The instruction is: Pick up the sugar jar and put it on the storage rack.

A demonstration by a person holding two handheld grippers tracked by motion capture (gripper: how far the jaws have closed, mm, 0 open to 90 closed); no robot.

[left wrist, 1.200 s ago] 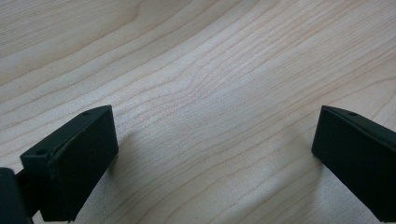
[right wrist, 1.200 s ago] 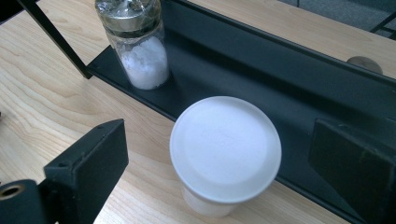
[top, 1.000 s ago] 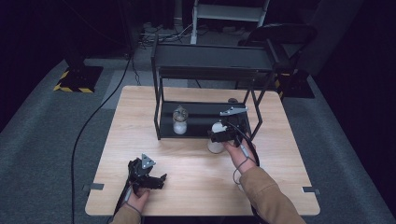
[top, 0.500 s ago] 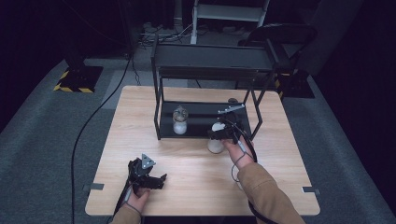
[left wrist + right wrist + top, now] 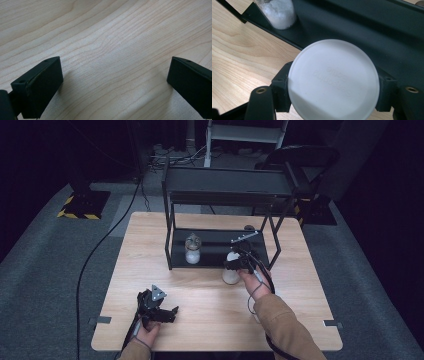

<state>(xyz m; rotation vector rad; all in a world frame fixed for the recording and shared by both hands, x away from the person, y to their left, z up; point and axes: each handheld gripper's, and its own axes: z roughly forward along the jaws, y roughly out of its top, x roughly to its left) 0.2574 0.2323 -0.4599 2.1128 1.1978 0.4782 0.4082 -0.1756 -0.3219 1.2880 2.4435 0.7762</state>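
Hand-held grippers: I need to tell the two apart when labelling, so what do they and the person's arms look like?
Both are black. The left hand-held gripper carries a grey three-cornered plate on top; its blocky jaws show small screw holes. The right hand-held gripper trails a looping black cable, and a tan sleeve covers that forearm.

White jar point(image 5: 333, 80) body hidden under its own lid in the right gripper view, second jar point(image 5: 277, 12) cut off by the top edge, raised lettering on the lid too faint to read, left jaws cropped at the bottom edge.
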